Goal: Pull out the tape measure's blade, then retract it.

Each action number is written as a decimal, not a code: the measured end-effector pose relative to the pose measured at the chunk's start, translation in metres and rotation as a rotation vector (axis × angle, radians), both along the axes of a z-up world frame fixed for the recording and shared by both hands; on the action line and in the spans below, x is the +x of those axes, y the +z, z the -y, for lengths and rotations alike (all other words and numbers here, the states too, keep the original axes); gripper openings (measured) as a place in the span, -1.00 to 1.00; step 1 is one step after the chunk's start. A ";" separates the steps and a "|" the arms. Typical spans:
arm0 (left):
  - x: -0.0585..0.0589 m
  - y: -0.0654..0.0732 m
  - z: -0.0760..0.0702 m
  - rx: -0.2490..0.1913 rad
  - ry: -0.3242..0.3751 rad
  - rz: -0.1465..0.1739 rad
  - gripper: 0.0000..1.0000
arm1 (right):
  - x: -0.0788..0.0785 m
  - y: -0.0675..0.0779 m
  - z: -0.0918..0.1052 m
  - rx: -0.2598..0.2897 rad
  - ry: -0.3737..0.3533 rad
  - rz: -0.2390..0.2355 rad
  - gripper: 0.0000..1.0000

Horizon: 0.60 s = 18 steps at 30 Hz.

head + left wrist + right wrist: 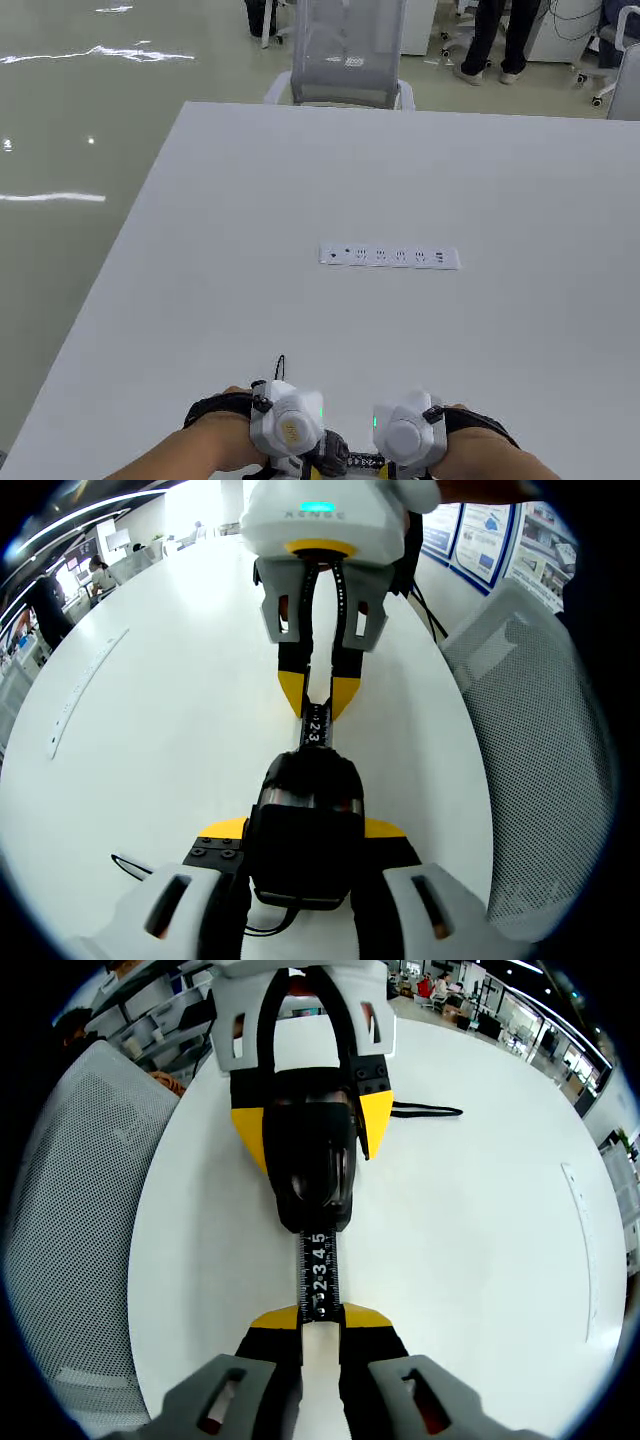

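Blade (319,1275) nipped by right claw (320,1322), tape measure (315,1155) by left claw (305,832).

A white table (250,200) has a white power strip (390,257) lying flat near its middle. Beyond the table's far edge, at 12 o'clock, a grey mesh chair (348,50) stands on a glossy floor (70,120), with a person's legs (495,35) at 1 o'clock. In the left gripper view a mesh seat back (540,740) sits at 3 o'clock, just beside the table's edge.
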<state>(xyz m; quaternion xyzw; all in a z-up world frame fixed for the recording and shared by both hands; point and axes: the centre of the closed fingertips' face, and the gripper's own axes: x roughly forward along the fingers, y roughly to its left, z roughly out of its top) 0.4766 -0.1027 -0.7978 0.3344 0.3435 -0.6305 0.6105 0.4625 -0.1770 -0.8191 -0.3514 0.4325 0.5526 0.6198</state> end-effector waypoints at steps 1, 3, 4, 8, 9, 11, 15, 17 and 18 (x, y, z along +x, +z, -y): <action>0.000 0.000 0.000 0.000 0.000 0.000 -0.31 | 0.000 0.000 0.001 0.000 -0.001 0.000 -0.78; 0.000 0.000 0.000 0.000 0.001 0.000 -0.31 | 0.000 0.000 0.002 -0.001 0.000 0.000 -0.78; 0.000 0.000 0.000 0.000 0.001 0.000 -0.31 | 0.000 0.000 0.003 -0.002 0.002 0.000 -0.78; 0.000 0.000 0.000 -0.001 0.001 0.001 -0.31 | -0.001 0.000 0.006 -0.002 -0.004 -0.003 -0.78; 0.000 0.000 0.000 0.000 0.001 0.001 -0.31 | -0.001 0.000 0.006 -0.003 -0.004 -0.003 -0.78; 0.000 0.000 0.000 0.000 0.001 0.000 -0.31 | -0.001 -0.001 0.008 -0.004 -0.007 -0.004 -0.78; 0.000 0.000 0.001 -0.001 0.001 0.001 -0.31 | -0.001 -0.001 0.012 -0.005 -0.010 -0.004 -0.78; -0.001 0.000 0.001 -0.001 0.001 0.001 -0.31 | -0.002 -0.001 0.013 -0.004 -0.010 -0.003 -0.78; -0.001 0.000 0.001 -0.001 0.001 0.001 -0.31 | -0.002 0.000 0.014 -0.004 -0.012 -0.004 -0.78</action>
